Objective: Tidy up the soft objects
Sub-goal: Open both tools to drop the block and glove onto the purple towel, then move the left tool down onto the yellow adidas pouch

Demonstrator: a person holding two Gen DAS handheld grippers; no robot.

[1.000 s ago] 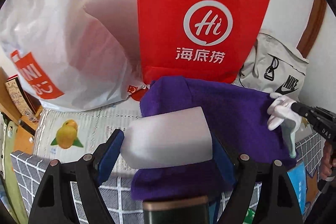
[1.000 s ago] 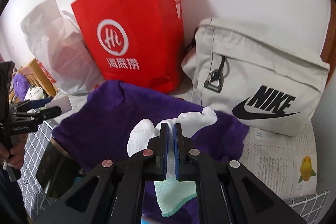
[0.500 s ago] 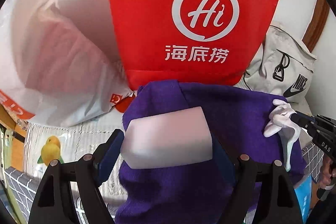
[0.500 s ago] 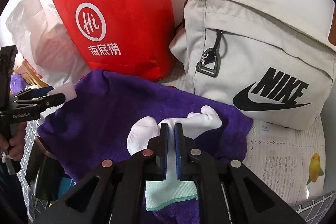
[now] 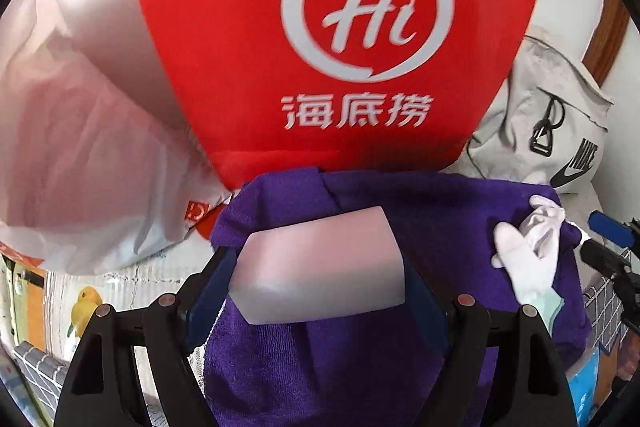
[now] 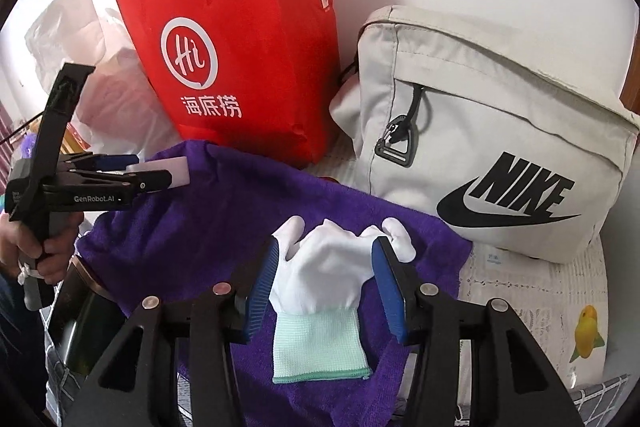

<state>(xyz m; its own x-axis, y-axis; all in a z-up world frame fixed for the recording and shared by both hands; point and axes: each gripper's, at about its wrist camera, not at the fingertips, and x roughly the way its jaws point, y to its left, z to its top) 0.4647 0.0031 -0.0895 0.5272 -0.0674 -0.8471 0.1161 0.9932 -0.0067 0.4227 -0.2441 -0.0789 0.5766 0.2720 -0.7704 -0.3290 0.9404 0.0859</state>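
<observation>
A purple towel [image 6: 224, 227] lies spread in front of the bags; it also shows in the left wrist view [image 5: 440, 211]. A white glove with a mint cuff [image 6: 324, 291] lies on the towel. My right gripper [image 6: 326, 287] is open, its blue pads either side of the glove. The glove shows at the right of the left wrist view [image 5: 528, 259]. My left gripper [image 5: 316, 283] is shut on a white sponge block [image 5: 320, 267], held above the towel's left end. The sponge block also shows in the right wrist view [image 6: 168, 173].
A red paper bag [image 6: 240, 67] stands against the wall behind the towel. A grey Nike bag [image 6: 500, 155] sits to its right, a white plastic bag [image 5: 80, 147] to its left. A fruit-print cloth [image 6: 560, 307] covers the surface. A dark cylinder [image 6: 84, 331] pokes out under the towel's left.
My right gripper has opened and let go of the glove, which now lies on the towel. My left gripper has moved closer to the red bag, still holding the sponge.
</observation>
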